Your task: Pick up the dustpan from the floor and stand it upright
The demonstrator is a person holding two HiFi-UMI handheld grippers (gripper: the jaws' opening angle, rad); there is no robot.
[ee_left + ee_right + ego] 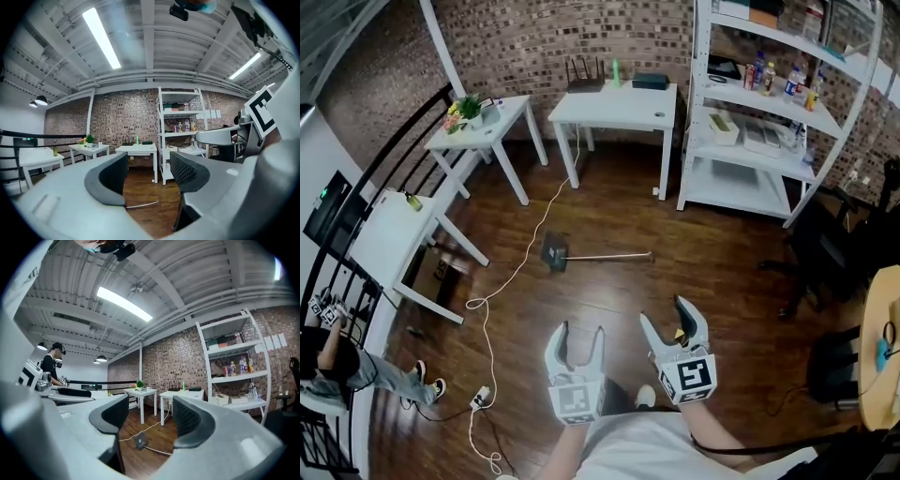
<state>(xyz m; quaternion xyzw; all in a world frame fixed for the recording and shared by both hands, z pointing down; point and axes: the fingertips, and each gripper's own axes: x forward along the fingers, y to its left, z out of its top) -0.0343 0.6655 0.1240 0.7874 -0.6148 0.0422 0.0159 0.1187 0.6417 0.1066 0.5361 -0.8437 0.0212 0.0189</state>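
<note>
The dustpan lies on the floor. The left tongs and right tongs are open and hold nothing.

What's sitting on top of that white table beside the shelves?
On the white table: a black antenna device, a slim green object and a dark flat box. Whatever lies behind them is hidden.

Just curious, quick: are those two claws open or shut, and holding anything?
Left gripper: open, holding nothing.
Right gripper: open, holding nothing.
</note>
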